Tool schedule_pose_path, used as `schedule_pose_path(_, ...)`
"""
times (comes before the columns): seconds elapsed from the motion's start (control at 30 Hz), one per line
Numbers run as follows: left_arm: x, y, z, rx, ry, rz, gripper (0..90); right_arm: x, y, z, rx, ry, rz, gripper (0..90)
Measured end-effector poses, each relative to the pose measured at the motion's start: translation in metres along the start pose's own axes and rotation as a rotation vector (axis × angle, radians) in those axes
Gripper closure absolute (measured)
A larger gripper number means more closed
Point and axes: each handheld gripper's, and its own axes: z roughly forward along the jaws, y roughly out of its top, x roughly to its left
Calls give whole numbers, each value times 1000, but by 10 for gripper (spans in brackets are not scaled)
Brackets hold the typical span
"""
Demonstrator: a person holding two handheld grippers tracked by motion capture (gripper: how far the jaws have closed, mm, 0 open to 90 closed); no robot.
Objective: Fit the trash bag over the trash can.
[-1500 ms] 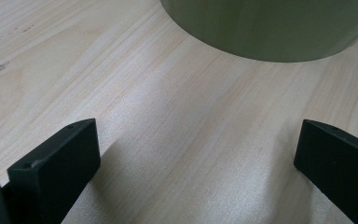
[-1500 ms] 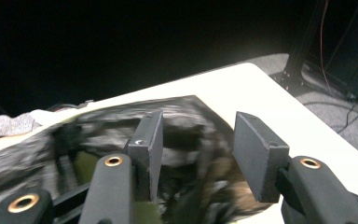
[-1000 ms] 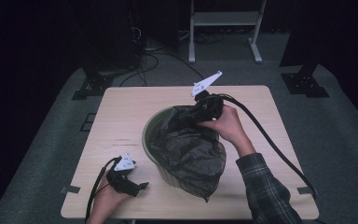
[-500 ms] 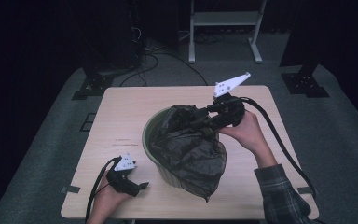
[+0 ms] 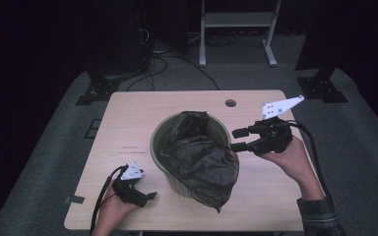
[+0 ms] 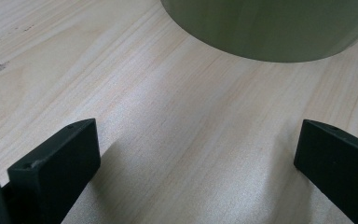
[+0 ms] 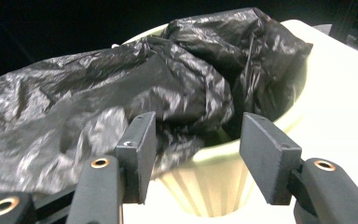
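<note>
A pale green bin [image 5: 163,132] stands mid-table with a crumpled black bag [image 5: 202,164] stuffed in it and spilling over its near right rim. My right gripper [image 5: 238,139] hovers just right of the bin, open, its jaws pointing at the bag with nothing between them. In the right gripper view the bag [image 7: 121,88] and the bin's rim [image 7: 223,148] lie just beyond the open right gripper [image 7: 200,156]. My left gripper [image 5: 150,195] rests low at the table's front left, open. In the left gripper view, bare wood lies between the jaws of the left gripper [image 6: 196,154], with the bin's base [image 6: 270,28] ahead.
The wooden table [image 5: 128,123] has a round hole [image 5: 230,103] at its far right. A strip of tape [image 5: 74,200] sits on its front left edge. Behind the table stand a white metal frame [image 5: 236,29], black stand bases [image 5: 322,88] and floor cables [image 5: 152,73].
My right gripper has moved right and toward me, from the bag at the bin's far rim to a spot beside the bin. The left gripper stayed put.
</note>
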Motion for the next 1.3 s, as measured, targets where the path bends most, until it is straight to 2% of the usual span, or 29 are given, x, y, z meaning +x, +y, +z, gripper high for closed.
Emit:
schedule_pose_path(0.2,0,0,0,0,1,-1,0,3,-8,2,-15,26,7,567)
schedule_pose_path(0.23,0,0,0,0,1,-1,0,4,-9,4,-5,34,6,604)
schedule_pose_path(0.4,0,0,0,0,1,-2,0,7,-12,12,43,-14,-41,897)
schedule_pose_path(0.47,0,0,0,0,1,-1,0,6,-12,12,37,-28,-45,898)
schedule_pose_path(0.63,0,0,0,0,1,-2,0,-2,-6,6,7,-109,-59,899)
schedule_pose_path(0.67,0,0,0,0,1,-2,0,-2,-6,6,7,-109,-59,899)
schedule_pose_path(0.7,0,0,0,0,1,-2,0,-11,0,2,-7,-153,-55,899)
schedule_pose_path(0.77,0,0,0,0,1,-2,0,-15,2,1,-10,-163,-52,899)
schedule_pose_path(0.8,0,0,0,0,1,-2,0,-25,7,0,-19,-192,-45,899)
schedule_pose_path(0.83,0,0,0,-1,2,-3,0,-31,9,0,-25,-201,-39,899)
schedule_pose_path(1.07,1,0,0,1,11,-11,0,-57,19,10,-41,-240,-18,899)
schedule_pose_path(1.2,0,0,0,1,12,-11,0,-60,16,15,-37,-241,-17,899)
schedule_pose_path(1.3,0,0,0,0,14,-9,0,-59,13,14,-53,-242,-15,899)
